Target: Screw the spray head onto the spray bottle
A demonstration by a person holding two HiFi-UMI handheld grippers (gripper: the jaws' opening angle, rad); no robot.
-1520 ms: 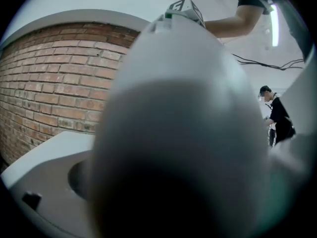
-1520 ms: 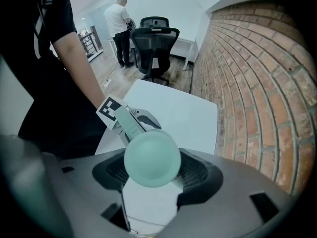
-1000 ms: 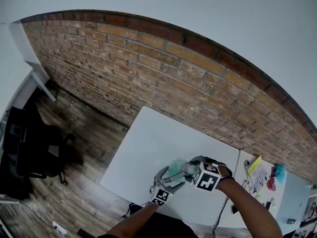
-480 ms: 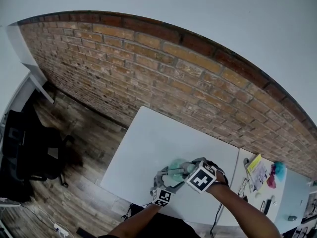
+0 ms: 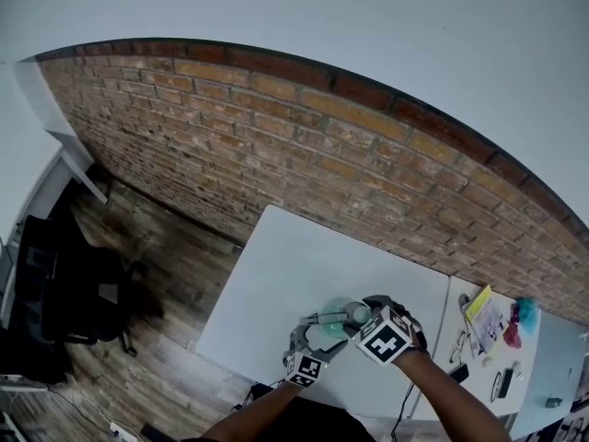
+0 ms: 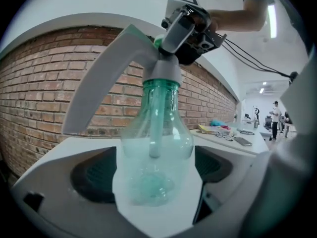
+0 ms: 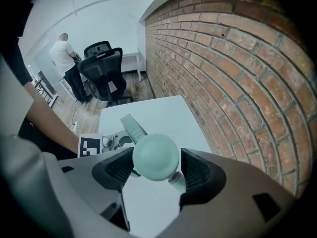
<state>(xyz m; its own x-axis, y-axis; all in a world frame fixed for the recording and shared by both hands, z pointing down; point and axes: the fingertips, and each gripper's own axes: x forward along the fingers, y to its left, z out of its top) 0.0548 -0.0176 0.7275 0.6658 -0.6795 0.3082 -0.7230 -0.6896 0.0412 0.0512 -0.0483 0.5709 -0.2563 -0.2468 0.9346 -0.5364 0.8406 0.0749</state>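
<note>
Clear spray bottle [image 6: 153, 148], spray head [image 7: 155, 156] on neck, toward table [image 5: 294, 265] near edge.
Body green-tinted, see-through; head pale green. Left gripper [image 6: 154, 185] clamped on body, right gripper [image 7: 151, 168] pinching head.

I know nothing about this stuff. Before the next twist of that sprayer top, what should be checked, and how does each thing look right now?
1. The left gripper has its fingers shut on the spray bottle: ok.
2. The right gripper grips the spray head from above: ok.
3. The collar sits straight on the bottle's neck: ok.
4. The dip tube hangs inside the bottle: ok.
5. Collar screwed fully tight: cannot tell.
</note>
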